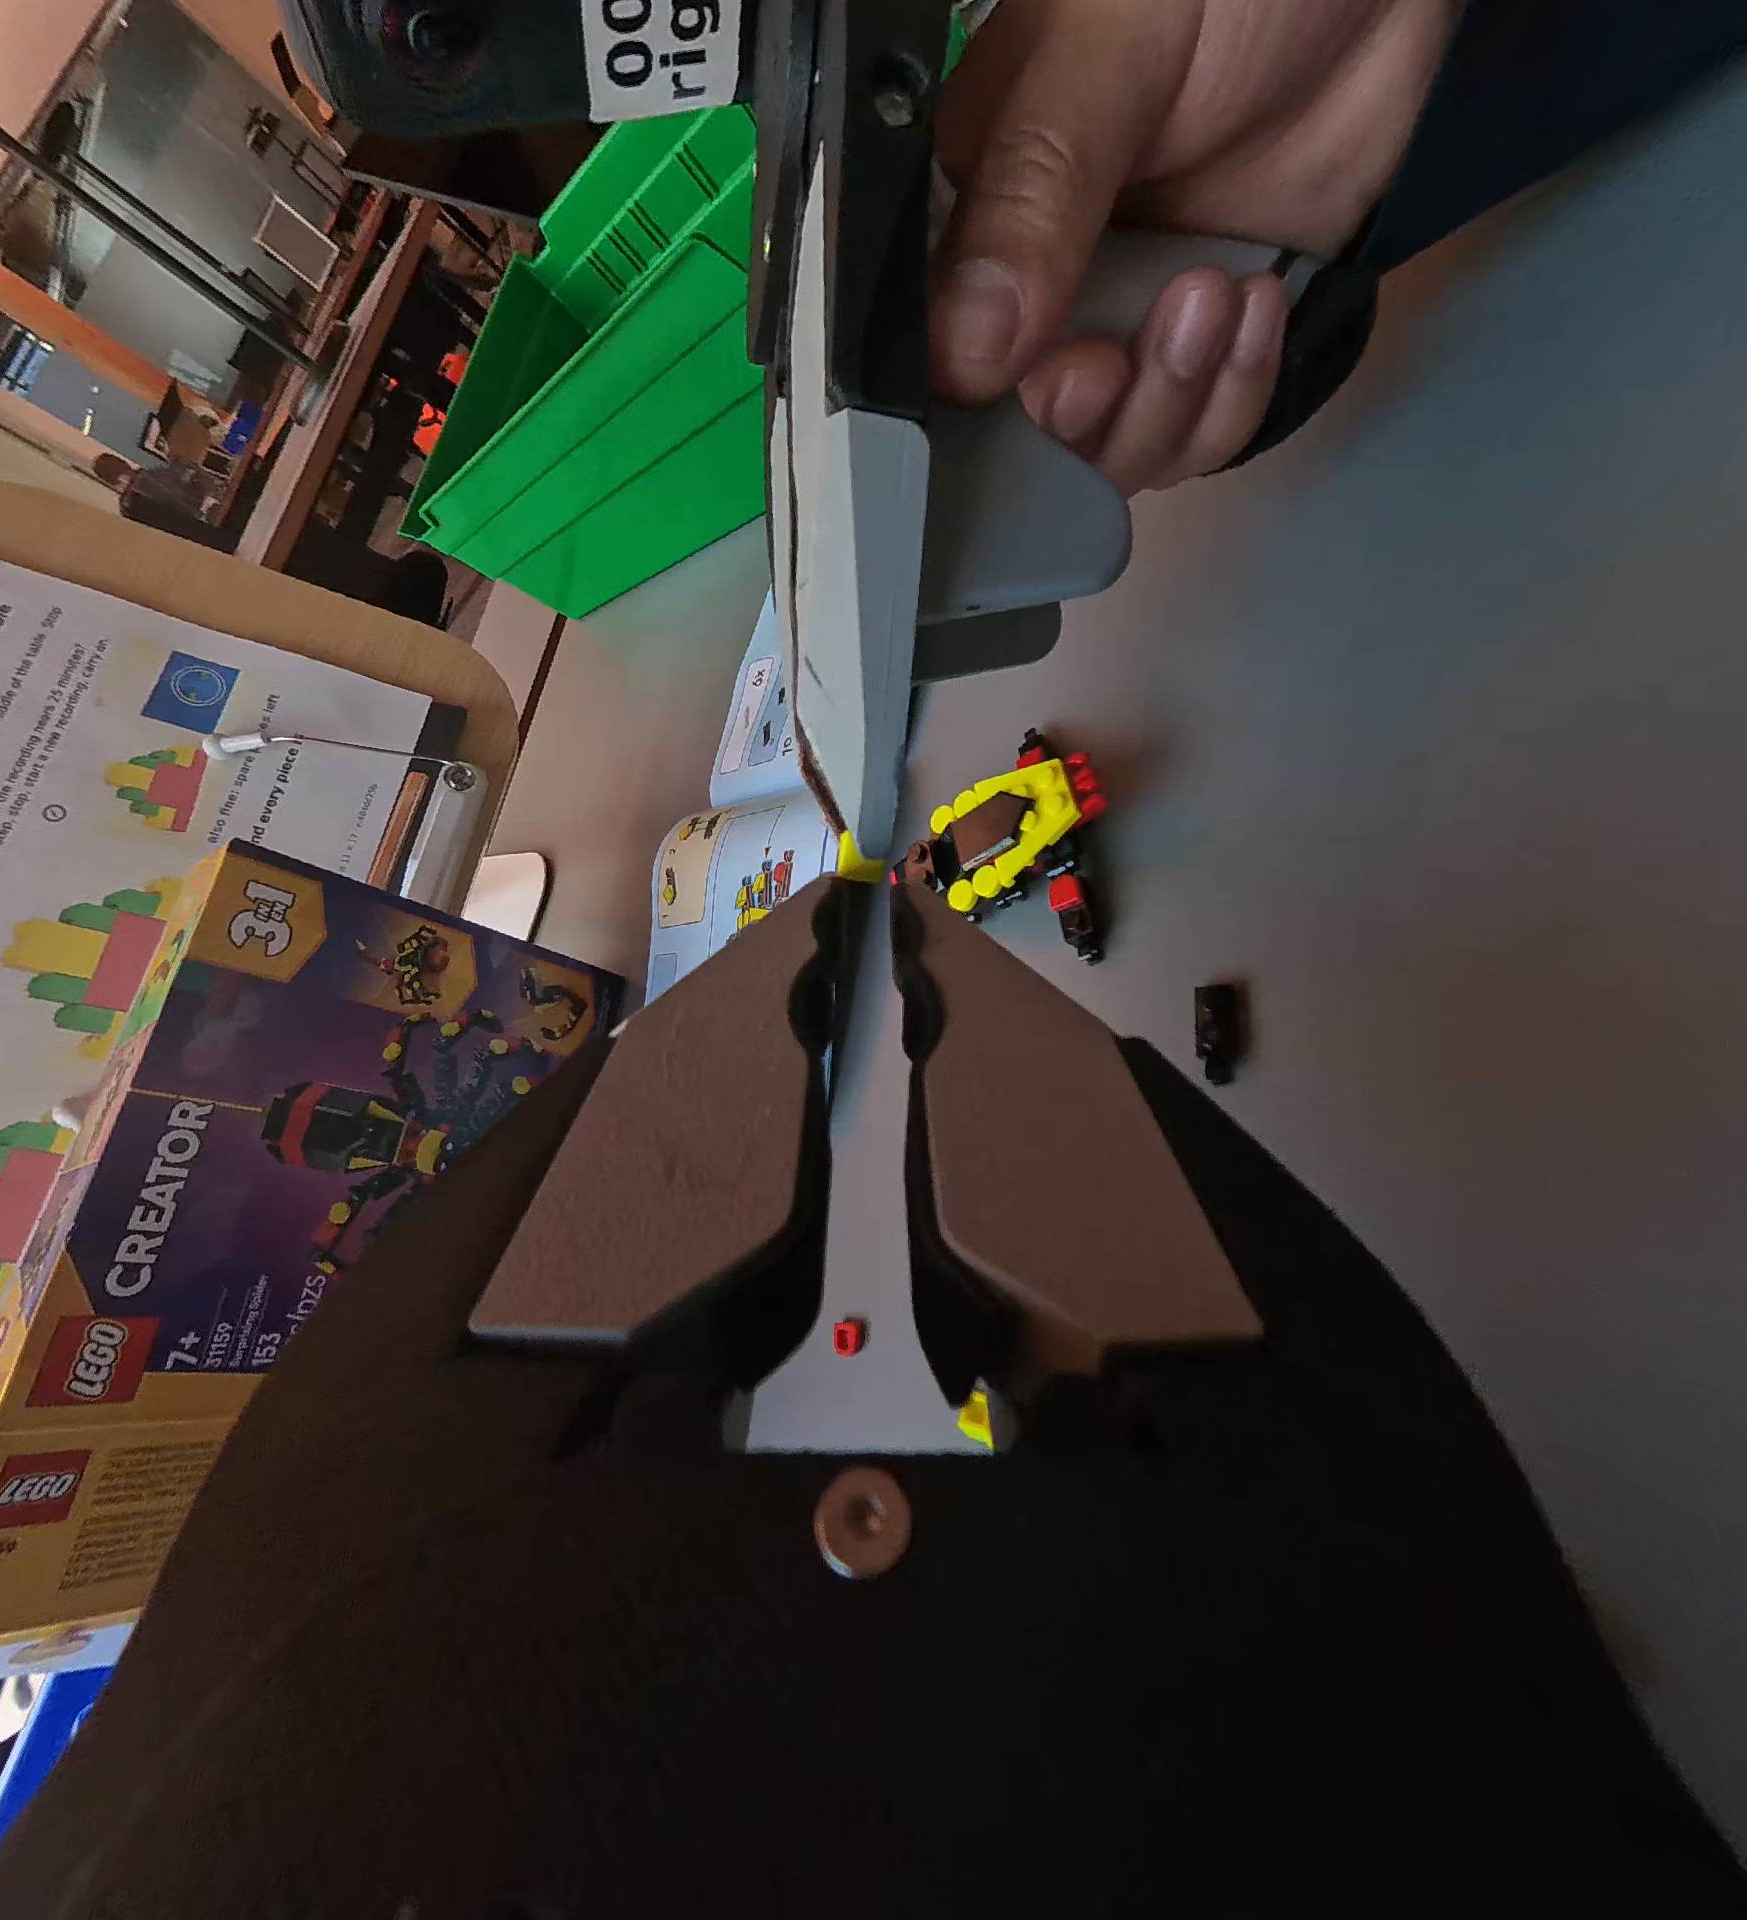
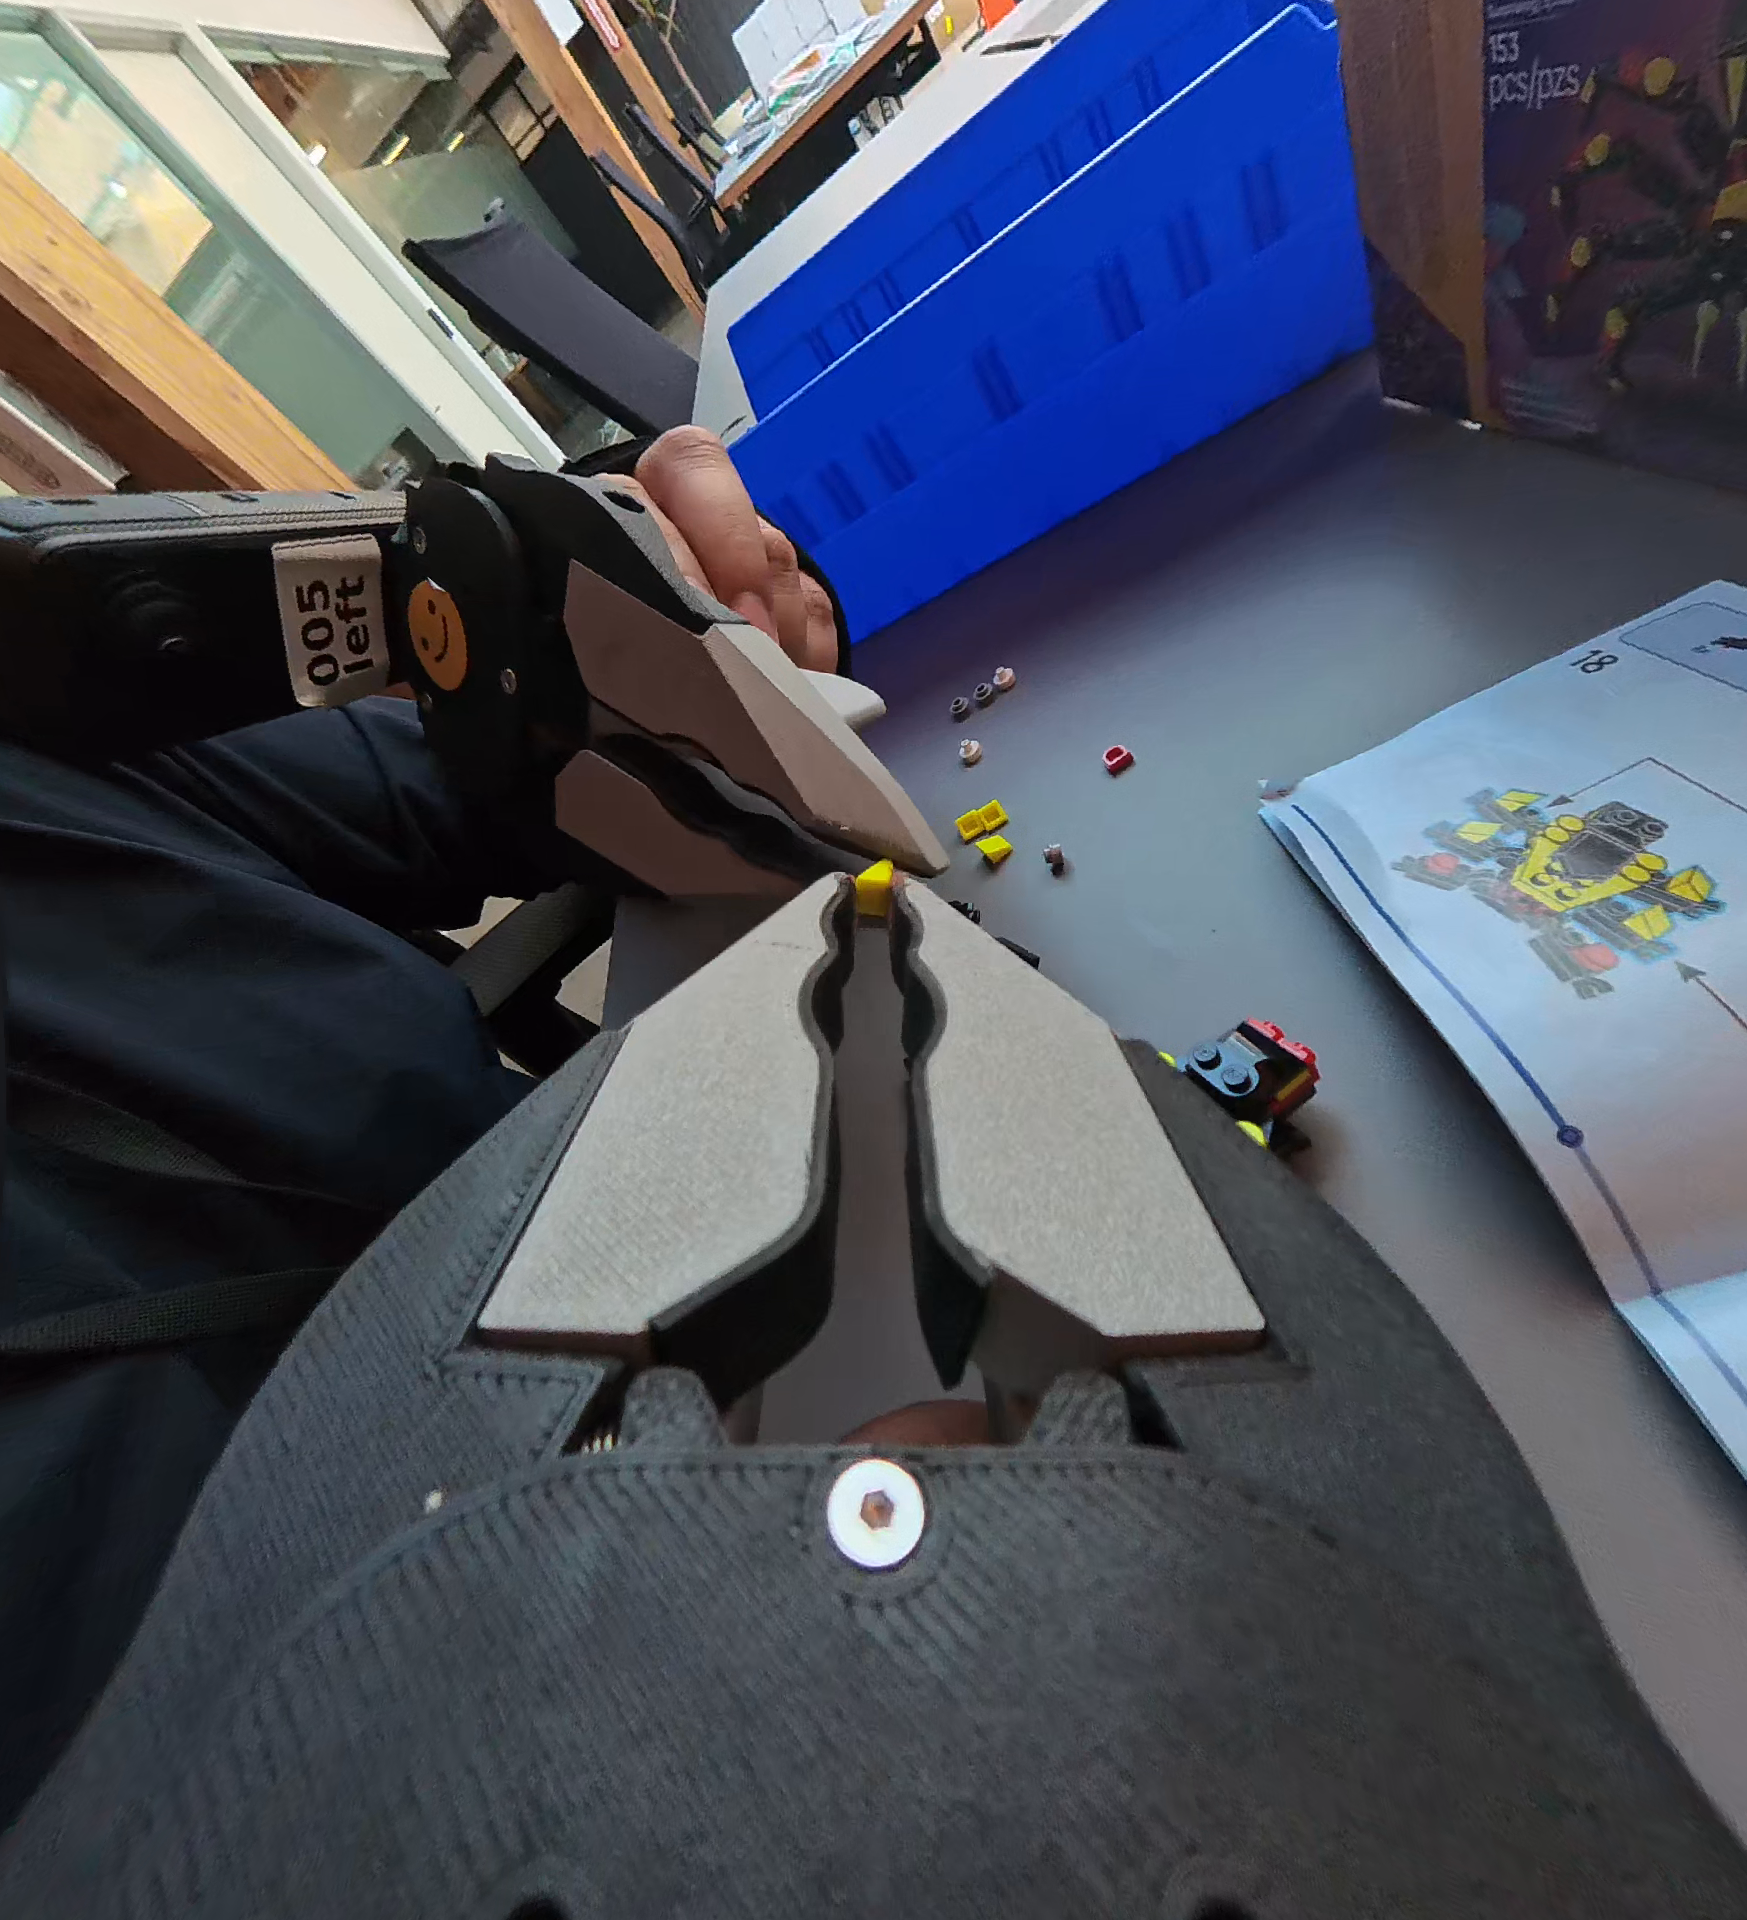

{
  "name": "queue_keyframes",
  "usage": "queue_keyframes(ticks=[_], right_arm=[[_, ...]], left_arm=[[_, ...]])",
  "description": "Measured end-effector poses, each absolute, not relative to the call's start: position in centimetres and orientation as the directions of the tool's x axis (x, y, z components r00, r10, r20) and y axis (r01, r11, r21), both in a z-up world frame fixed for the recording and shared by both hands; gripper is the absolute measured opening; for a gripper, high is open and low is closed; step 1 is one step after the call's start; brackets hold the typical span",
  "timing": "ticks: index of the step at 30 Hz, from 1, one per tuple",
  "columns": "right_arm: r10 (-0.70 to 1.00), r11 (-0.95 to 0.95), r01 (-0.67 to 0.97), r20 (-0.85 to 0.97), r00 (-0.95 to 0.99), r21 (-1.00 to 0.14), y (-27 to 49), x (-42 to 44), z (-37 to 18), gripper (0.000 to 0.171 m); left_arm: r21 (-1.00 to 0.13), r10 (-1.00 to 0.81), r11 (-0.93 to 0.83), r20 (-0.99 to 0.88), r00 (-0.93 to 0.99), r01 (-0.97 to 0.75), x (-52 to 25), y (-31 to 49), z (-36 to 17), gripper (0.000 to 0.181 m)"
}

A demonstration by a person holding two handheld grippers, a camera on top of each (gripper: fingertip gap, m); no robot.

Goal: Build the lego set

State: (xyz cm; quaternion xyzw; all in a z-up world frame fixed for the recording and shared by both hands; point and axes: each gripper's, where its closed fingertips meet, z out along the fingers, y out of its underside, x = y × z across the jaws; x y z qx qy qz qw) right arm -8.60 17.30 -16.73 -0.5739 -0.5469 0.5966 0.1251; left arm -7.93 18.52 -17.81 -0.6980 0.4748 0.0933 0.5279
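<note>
A small yellow brick [image 2: 874, 888] is held above the grey table [image 2: 1264, 644] between the tips of my right gripper [image 2: 874, 902], which is shut on it. My left gripper [image 1: 864, 891] meets it tip to tip, its jaws also closed onto the yellow brick [image 1: 858, 860]. In the left wrist view the right gripper [image 1: 853, 821] comes down from above. In the right wrist view the left gripper [image 2: 900, 862] comes in from the left. The partly built yellow, black and red model [image 1: 1014, 842] lies on the table just beyond; it is half hidden behind my right finger in the right wrist view [image 2: 1253, 1081].
Loose pieces lie on the table: yellow ones [image 2: 983, 826], a red one [image 2: 1116, 760], small grey round ones [image 2: 983, 694], a black one [image 1: 1217, 1023]. The open instruction booklet [image 2: 1575, 935], the set's box [image 1: 256, 1143], a green bin [image 1: 620, 416], a blue bin [image 2: 1056, 312] and a clipboard [image 1: 69, 779] ring the area. My left and right fingertips are right by each other.
</note>
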Motion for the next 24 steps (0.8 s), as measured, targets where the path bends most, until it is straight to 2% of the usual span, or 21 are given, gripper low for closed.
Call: queue_keyframes(ticks=[8,12,17,24], right_arm=[[0.779,-0.36,0.491,-0.545,-0.309,-0.793,17.2,-8.57,-17.04,0.002],[0.78,-0.367,0.48,-0.545,-0.309,-0.797,17.33,-8.59,-16.83,0.002],[0.776,-0.366,0.48,-0.546,-0.315,-0.797,17.14,-8.56,-16.72,0.002],[0.765,-0.382,0.477,-0.56,-0.318,-0.792,17.13,-8.56,-16.58,0.002]], left_arm=[[-0.636,-0.561,0.012,-0.643,0.521,-0.772,-8.07,18.48,-17.87,0.0],[-0.648,-0.574,0.002,-0.625,0.529,-0.762,-7.87,18.45,-18.07,0.009],[-0.65,-0.56,0.006,-0.632,0.536,-0.76,-7.99,18.5,-17.73,0.001],[-0.668,-0.568,0.001,-0.613,0.549,-0.745,-7.93,18.48,-17.62,0.002]])
